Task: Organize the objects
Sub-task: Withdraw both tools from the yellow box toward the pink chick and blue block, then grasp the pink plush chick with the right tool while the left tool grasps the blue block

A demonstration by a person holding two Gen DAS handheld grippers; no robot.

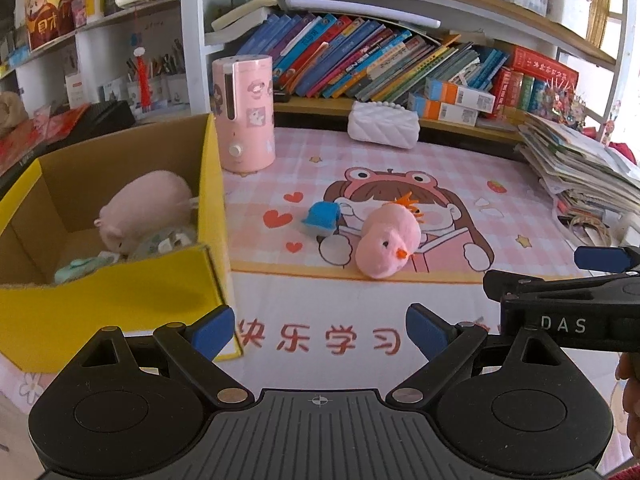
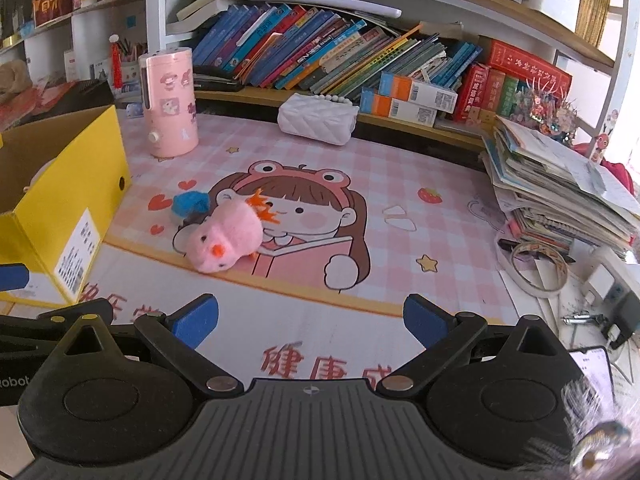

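Note:
A pink plush chick (image 1: 386, 242) (image 2: 226, 238) lies on the pink cartoon desk mat (image 1: 400, 168), a small blue toy (image 1: 321, 219) (image 2: 190, 203) just behind it. At the left an open yellow cardboard box (image 1: 120, 304) (image 2: 60, 216) holds a pink plush pig (image 1: 146, 208) and some pale green items (image 1: 86, 266). My left gripper (image 1: 320, 334) stands open over the mat's front edge, right of the box, with nothing between its blue pads. My right gripper (image 2: 311, 322) is open too and empty, short of the chick. Its arm shows in the left wrist view at the right edge (image 1: 568, 312).
A pink cylindrical dispenser (image 1: 246, 114) and a white quilted case (image 1: 382, 124) stand at the back before a shelf of books (image 1: 360, 60). A leaning stack of papers (image 2: 560, 188), tape rolls (image 2: 538, 268), a charger and a phone (image 2: 592, 376) crowd the right side.

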